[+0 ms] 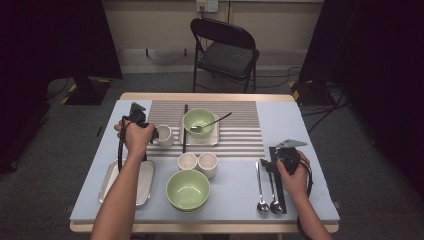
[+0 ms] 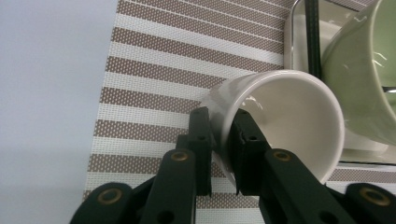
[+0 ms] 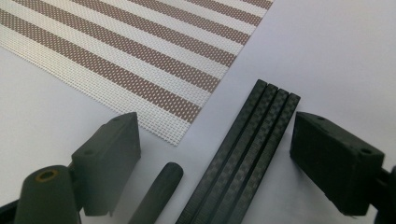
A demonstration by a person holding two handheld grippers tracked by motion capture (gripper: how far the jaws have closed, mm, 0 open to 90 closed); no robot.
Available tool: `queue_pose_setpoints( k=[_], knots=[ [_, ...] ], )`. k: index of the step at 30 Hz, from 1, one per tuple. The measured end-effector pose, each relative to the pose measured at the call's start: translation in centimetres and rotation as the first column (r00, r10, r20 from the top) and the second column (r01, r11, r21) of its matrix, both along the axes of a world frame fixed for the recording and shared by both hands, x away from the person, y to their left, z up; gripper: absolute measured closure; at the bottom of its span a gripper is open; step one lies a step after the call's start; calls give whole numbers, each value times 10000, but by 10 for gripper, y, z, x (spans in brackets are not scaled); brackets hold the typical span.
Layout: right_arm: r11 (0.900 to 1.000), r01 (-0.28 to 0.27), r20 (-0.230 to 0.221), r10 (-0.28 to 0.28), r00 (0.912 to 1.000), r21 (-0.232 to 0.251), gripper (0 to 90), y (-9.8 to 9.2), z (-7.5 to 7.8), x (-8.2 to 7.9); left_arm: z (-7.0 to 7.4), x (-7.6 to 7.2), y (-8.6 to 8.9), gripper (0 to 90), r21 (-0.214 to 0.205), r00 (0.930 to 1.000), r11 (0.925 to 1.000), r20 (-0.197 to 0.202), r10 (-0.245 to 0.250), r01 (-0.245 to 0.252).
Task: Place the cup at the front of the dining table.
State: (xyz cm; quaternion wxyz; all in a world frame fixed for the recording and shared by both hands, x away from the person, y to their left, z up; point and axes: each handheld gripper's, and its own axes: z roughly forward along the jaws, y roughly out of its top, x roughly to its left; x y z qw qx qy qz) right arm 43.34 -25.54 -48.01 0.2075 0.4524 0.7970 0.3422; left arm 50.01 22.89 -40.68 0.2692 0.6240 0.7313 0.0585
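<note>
- High view: one worktop (image 1: 300,125), one striped placemat (image 1: 240,135), two trays (image 1: 111,182), two green bowls (image 1: 188,189), three white cups, three spoons (image 1: 260,187).
- Left gripper (image 2: 219,140): jaws nearly closed, pinching the tilted cup's (image 2: 285,121) wall at the placemat's left edge.
- Right gripper (image 3: 215,158): jaws wide apart, straddling black chopsticks (image 3: 247,154), holding nothing.

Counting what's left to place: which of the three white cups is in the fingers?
The white cup on the striped mat, gripped at its rim by the left gripper; the other two stand free off the mat.
</note>
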Motion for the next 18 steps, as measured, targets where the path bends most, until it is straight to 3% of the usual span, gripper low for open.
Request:
queue_pose_setpoints(
  k=[18],
  knots=[
    [10000,-9,-1,9,10000,2,151,0,0,0,1,-1,-1,778,-67,9999,10000,96,55,-55]
  ],
)
